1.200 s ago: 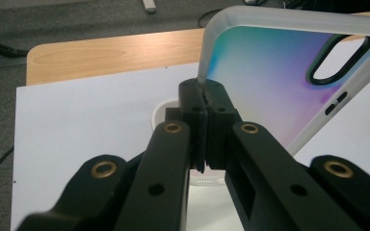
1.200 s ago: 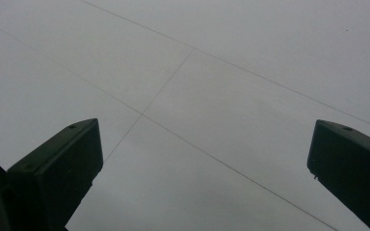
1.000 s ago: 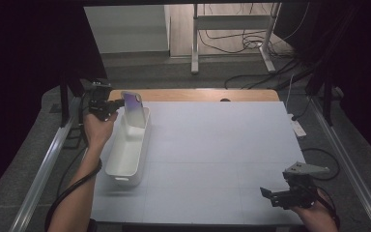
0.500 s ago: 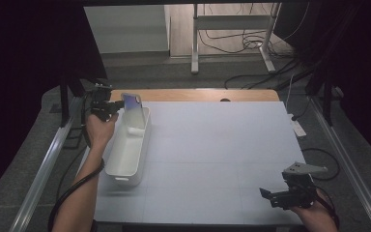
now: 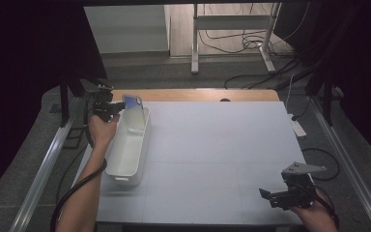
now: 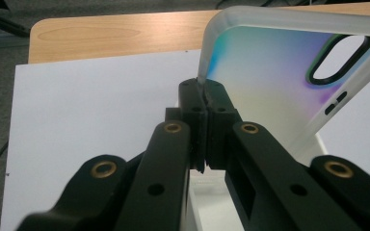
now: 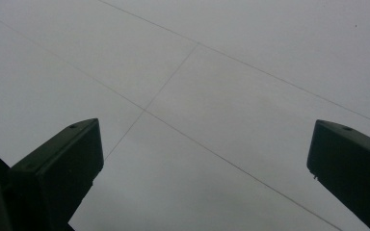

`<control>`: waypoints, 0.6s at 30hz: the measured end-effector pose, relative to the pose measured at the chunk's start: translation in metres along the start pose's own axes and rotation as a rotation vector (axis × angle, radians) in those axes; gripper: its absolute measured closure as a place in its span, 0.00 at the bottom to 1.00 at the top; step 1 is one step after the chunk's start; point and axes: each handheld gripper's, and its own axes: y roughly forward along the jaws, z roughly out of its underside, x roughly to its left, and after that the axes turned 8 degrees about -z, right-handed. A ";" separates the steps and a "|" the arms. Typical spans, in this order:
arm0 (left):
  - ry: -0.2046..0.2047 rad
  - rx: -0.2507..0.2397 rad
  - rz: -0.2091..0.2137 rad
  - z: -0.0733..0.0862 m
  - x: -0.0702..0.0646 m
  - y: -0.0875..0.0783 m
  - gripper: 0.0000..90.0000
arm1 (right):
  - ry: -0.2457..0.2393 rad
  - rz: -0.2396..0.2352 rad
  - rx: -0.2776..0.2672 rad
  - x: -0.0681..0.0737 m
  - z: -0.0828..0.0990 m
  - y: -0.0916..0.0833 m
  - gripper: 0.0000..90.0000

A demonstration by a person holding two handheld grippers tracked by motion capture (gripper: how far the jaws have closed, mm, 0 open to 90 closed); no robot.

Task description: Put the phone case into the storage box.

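High view: the white table [image 5: 222, 145] carries one long white bin [image 5: 128, 150] along its left edge, its long axis running from you toward the far side. Your left hand is the nearer by far; your right rests well apart at the near right corner.

The phone case [image 5: 133, 113], iridescent with a frosted rim, stands nearly upright over the far end of the bin, its lower edge seemingly down inside the rim. Its long axis runs roughly along the bin's, so it likely needs only to tip flat and go down.

Your left gripper [image 5: 112, 106] sits just left of the case, over the bin's far left corner. In the left gripper view the jaws are pressed together on the case's frosted edge [image 6: 209, 53], pinching it at one corner; the case rises up and to the right from the tips, the camera cutout [image 6: 339, 57] at the far end, the bin [image 6: 207, 202] below.

Your right gripper [image 5: 278, 197] holds nothing: its jaws stand spread over bare table [image 7: 197, 96].
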 end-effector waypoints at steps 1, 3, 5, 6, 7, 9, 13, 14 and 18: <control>0.001 0.002 -0.002 0.000 0.000 0.001 0.98 | 0.001 0.000 0.002 0.000 0.000 0.000 0.00; -0.005 0.000 -0.006 0.000 0.000 0.003 0.98 | 0.001 -0.001 0.002 0.000 0.000 0.000 0.00; -0.007 0.001 -0.011 0.000 0.000 0.005 0.98 | 0.000 -0.001 0.003 0.000 0.000 0.000 0.00; -0.006 0.005 -0.013 0.000 0.000 0.007 0.98 | 0.001 -0.002 0.002 0.000 0.000 0.000 0.00; -0.010 0.001 -0.015 0.000 -0.001 0.008 0.98 | 0.001 -0.003 0.002 0.000 0.000 0.000 0.00; -0.010 0.002 -0.016 0.001 -0.001 0.010 0.98 | 0.001 -0.004 0.003 -0.001 0.000 0.000 0.00; -0.012 0.002 -0.026 0.002 -0.002 0.013 0.98 | 0.004 -0.007 0.007 0.000 0.000 0.000 0.00; -0.011 0.003 -0.028 0.002 -0.002 0.014 0.98 | 0.004 -0.007 0.007 0.000 0.000 0.000 0.00; -0.014 0.005 -0.030 0.003 -0.003 0.018 0.98 | 0.004 -0.008 0.007 0.000 0.000 0.000 0.00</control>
